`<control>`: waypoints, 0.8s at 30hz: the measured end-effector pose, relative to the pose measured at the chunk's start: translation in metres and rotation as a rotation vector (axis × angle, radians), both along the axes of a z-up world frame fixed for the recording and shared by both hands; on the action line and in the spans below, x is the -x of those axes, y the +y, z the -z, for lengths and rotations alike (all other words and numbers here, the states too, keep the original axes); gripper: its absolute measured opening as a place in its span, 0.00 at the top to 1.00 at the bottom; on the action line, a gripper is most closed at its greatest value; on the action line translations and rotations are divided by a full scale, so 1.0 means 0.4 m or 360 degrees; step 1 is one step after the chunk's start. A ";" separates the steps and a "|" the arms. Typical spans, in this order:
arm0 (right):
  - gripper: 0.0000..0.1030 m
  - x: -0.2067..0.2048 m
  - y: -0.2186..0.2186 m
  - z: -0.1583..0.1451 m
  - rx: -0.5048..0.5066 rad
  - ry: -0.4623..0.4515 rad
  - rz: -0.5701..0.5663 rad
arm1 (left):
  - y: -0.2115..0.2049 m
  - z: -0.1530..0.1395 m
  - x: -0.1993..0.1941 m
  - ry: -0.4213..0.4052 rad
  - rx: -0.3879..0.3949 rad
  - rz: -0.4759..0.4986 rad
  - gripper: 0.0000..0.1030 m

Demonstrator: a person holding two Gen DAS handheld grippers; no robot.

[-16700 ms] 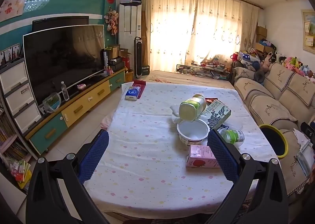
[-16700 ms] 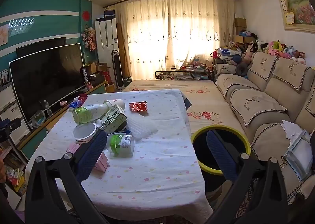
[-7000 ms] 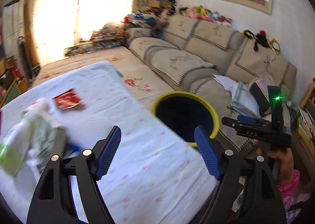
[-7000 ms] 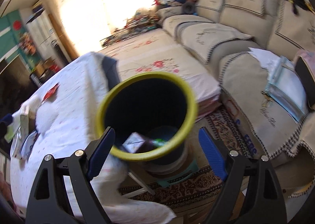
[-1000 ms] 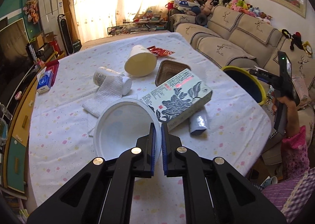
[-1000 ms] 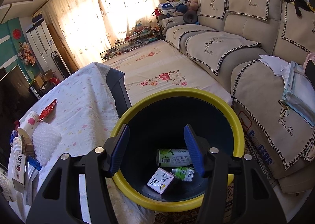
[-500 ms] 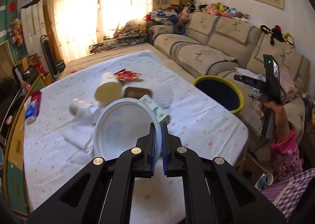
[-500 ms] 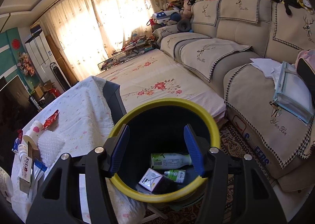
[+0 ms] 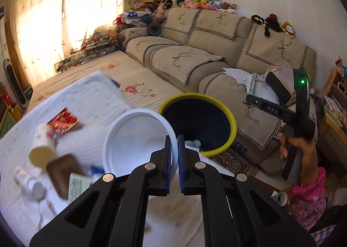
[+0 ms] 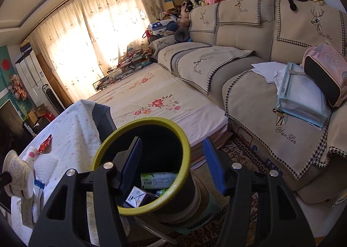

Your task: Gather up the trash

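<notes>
Plainly, my left gripper (image 9: 174, 151) was pinched tight on the rim of the white bowl (image 9: 138, 138), the blue pads almost meeting with only the thin wall between them. I held it by the edge, I judge, because the rim was the one part thin enough to grip. It hung above the table's (image 9: 91, 95) near edge, just short of the yellow-rimmed bin (image 9: 233, 126), so the carry looked nearly done.

My right gripper (image 10: 173, 164) stood wide apart and held nothing, poised over the bin's mouth.

My left view showed what remained on the cloth: a paper cup (image 9: 42, 149), a red wrapper (image 9: 63, 120), a brown tray (image 9: 64, 170) and a patterned box (image 9: 78, 184), all blurred. It hid the bin's bottom, which was only dark. My right view looked straight in and showed a green-labelled bottle (image 10: 158, 179) and a small carton (image 10: 137, 196) already lying there.
</notes>
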State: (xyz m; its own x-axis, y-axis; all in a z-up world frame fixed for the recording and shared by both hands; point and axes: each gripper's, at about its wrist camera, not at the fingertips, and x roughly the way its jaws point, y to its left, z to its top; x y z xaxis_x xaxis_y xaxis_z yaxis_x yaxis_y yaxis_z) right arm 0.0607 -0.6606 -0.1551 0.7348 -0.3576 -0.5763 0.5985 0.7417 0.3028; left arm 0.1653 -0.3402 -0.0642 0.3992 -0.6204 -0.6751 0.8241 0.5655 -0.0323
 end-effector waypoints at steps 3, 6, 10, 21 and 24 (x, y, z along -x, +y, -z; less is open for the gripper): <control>0.46 0.012 -0.020 0.011 -0.0024 -0.0006 0.0016 | -0.073 -0.001 -0.016 -0.0002 -0.0009 0.0029 0.94; 0.46 0.021 -0.041 0.019 -0.0041 -0.0007 0.0030 | -0.145 0.001 -0.026 -0.0002 -0.0021 0.0066 0.94; 0.46 0.036 -0.063 0.029 -0.0060 -0.0014 0.0056 | -0.227 0.019 -0.031 0.0005 -0.0063 0.0112 0.94; 0.44 0.085 -0.114 0.045 -0.0084 -0.0003 0.0128 | -0.441 0.126 -0.056 0.0084 -0.0165 0.0170 0.94; 0.44 0.086 -0.119 0.055 -0.0093 0.0011 0.0129 | -0.482 0.155 -0.062 0.0101 -0.0192 0.0169 0.94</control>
State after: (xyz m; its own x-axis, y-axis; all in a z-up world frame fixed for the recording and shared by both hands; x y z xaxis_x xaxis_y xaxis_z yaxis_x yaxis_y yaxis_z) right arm 0.0264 -0.7082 -0.1772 0.7008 -0.3812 -0.6029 0.6579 0.6720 0.3399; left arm 0.1901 -0.5328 -0.1262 0.2900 -0.5700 -0.7688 0.8780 0.4781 -0.0233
